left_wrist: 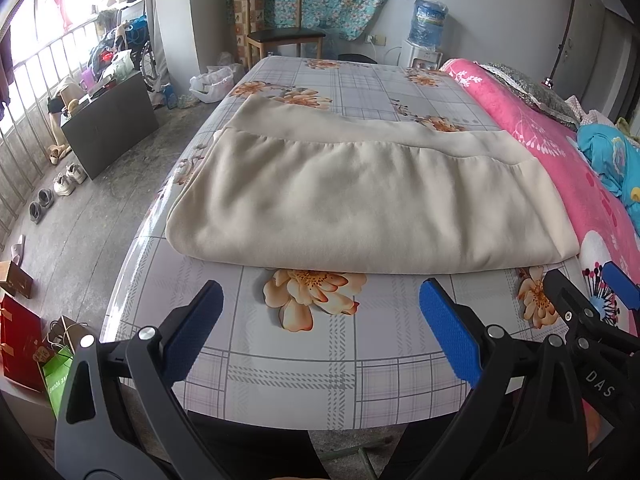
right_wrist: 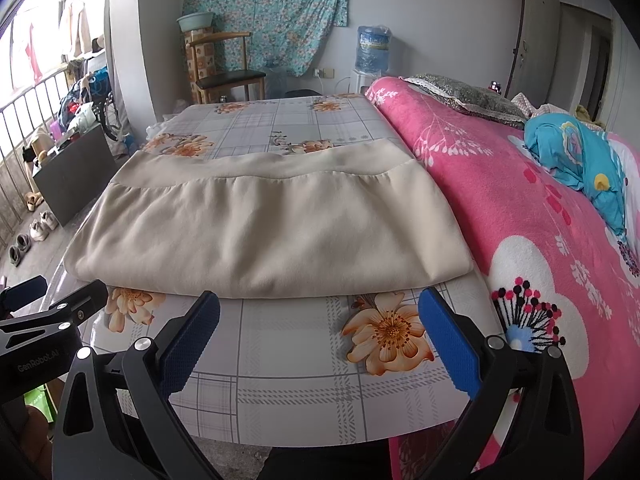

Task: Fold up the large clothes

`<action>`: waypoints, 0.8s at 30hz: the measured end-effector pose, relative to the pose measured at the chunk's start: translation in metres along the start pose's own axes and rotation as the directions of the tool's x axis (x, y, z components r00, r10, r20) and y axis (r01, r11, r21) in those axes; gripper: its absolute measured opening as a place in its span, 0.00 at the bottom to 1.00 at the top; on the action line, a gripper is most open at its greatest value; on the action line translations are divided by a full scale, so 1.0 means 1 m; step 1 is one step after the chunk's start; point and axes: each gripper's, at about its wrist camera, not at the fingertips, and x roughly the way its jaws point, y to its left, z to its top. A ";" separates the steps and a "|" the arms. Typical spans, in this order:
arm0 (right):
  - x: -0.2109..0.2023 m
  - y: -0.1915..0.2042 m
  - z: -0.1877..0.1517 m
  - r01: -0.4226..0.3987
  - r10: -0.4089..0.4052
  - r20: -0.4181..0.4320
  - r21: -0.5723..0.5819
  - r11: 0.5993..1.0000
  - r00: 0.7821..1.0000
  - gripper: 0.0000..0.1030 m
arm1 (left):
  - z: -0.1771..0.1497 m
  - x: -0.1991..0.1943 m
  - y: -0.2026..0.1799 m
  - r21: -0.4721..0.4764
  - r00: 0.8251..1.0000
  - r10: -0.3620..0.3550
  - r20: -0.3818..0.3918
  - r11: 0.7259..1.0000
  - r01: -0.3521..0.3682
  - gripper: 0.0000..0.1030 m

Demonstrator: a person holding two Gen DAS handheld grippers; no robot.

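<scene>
Already we have the beige garment (left_wrist: 360, 204) folded mid-frame — both the left gripper (left_wrist: 320, 332) and right gripper (right_wrist: 320, 340) released, empty — perhaps one fold left.

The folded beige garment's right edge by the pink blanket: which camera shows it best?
The right wrist view: the folded beige garment shows its whole right edge and near corner against the pink floral blanket. The left wrist view pushes that edge toward the distorted right side, though its left edge is clearer there.
</scene>
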 end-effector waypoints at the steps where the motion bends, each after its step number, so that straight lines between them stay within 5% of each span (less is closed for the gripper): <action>1: 0.000 0.000 0.000 0.000 0.000 0.000 0.000 1.000 1.000 0.94 | 0.000 0.000 0.000 0.001 1.000 0.000 0.000 1.000 0.000 0.92; 24: 0.000 -0.001 0.001 -0.001 0.001 -0.002 0.000 1.000 1.000 0.94 | 0.001 -0.001 -0.002 -0.011 1.000 0.001 -0.002 1.000 -0.001 0.92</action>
